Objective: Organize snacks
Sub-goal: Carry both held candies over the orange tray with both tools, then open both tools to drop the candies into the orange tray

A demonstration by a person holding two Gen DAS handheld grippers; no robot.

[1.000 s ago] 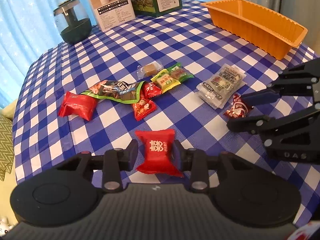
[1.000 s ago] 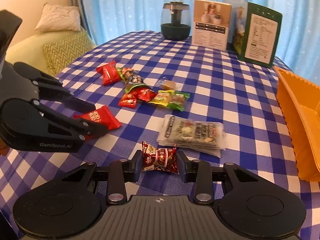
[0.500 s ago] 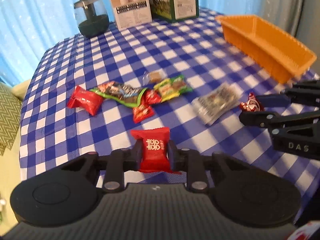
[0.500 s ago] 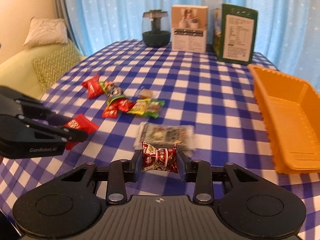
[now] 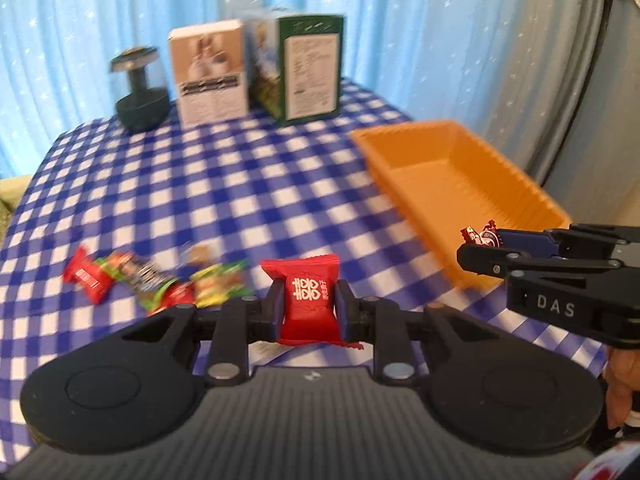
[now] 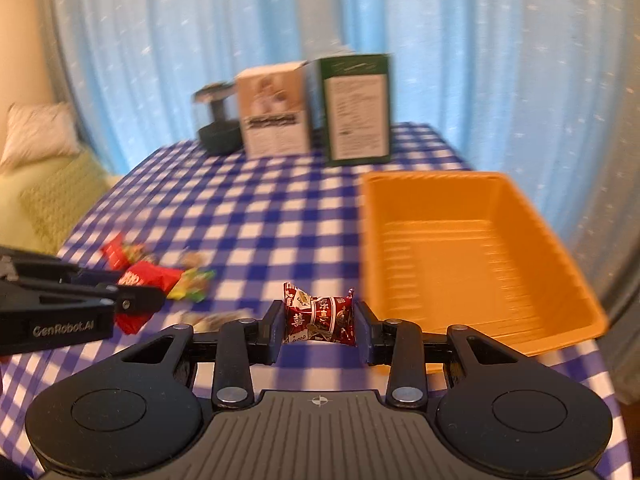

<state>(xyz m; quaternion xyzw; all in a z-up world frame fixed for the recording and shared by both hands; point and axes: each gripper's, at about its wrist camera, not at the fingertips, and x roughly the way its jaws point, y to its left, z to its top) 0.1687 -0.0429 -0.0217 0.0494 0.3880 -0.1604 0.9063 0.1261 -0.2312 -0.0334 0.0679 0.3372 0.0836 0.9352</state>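
Left claw [image 5: 307, 305] is clenched on a red snack packet [image 5: 306, 300], held upright above the table [image 5: 240, 200]. Right claw [image 6: 319, 320] grips a dark red candy [image 6: 319, 316], long axis crosswise, beside the orange tray [image 6: 472, 256]; only its view shows the couch [image 6: 48, 196].

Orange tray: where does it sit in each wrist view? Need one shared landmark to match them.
Left wrist view: orange tray at right of centre, running toward the right edge, behind the right gripper.
Right wrist view: tray fills the right half, just beyond the candy held in the gripper.
Shared landmark: the green box upright at the table's far edge, left of the tray's far end in both.
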